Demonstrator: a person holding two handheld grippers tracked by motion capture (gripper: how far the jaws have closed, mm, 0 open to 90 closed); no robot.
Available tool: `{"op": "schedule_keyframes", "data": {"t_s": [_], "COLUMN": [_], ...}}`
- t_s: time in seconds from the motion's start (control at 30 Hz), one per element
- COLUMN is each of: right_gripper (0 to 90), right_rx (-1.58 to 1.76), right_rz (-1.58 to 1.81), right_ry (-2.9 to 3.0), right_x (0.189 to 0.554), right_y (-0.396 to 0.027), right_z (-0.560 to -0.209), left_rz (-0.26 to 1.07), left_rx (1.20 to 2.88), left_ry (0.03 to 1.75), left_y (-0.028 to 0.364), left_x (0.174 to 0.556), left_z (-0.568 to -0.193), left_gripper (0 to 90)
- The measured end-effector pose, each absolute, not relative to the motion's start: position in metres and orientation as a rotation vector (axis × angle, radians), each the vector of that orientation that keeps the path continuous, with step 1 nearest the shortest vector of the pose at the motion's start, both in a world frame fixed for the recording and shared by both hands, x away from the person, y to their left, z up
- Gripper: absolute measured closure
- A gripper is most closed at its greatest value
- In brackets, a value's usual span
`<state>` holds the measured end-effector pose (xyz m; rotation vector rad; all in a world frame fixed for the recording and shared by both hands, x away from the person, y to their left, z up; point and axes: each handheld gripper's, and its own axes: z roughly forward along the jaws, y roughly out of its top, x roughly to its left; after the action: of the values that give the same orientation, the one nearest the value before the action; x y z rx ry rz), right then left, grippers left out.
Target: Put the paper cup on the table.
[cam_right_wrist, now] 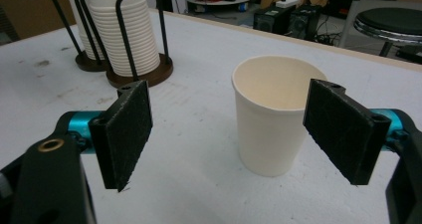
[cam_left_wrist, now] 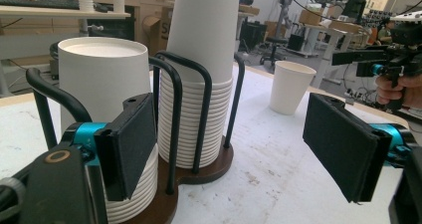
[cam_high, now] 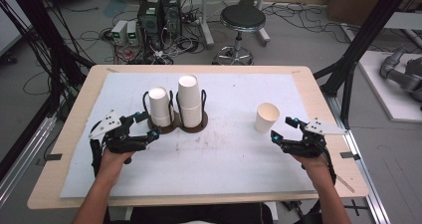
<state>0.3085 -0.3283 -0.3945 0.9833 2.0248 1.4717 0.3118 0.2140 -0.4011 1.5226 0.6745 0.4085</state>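
A brown two-slot cup holder [cam_high: 175,128] with black wire loops stands left of centre on the white mat. Its left slot holds a short stack of white paper cups [cam_high: 160,106] and its right slot a taller stack [cam_high: 189,99]. My left gripper [cam_high: 148,125] is open just in front of the short stack [cam_left_wrist: 102,74], with the tall stack [cam_left_wrist: 199,59] straight ahead between its jaws. A single white paper cup [cam_high: 266,117] stands upright at the right. My right gripper [cam_high: 282,127] is open just short of this cup [cam_right_wrist: 268,119], nothing between its pads [cam_right_wrist: 127,134].
The white mat [cam_high: 214,159] covers most of the wooden table [cam_high: 74,134]. Behind the table, on the floor, are a black stool [cam_high: 243,20], computer boxes [cam_high: 159,12] and loose cables. Black frame posts [cam_high: 358,45] rise at both sides.
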Motion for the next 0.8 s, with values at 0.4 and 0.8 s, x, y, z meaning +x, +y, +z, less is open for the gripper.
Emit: {"op": "schedule_keyframes", "data": {"t_s": [0.4,0.8], "right_gripper": [20.0,20.0], "right_rx": [0.954,0.955], "right_rz": [1.474,1.481], "right_ry": [2.035,2.040], "right_x": [0.298,0.299], "right_y": [-0.323,-0.319], "right_z": [-0.392,-0.392], "left_rz": [0.424,0.429], "left_rx": [1.512,1.505], "left_ry": [0.672,0.675], "left_y": [0.220,0.222], "left_x": [0.304,0.302], "left_z": [-0.398,-0.398], "left_gripper": [21.1,21.1]}}
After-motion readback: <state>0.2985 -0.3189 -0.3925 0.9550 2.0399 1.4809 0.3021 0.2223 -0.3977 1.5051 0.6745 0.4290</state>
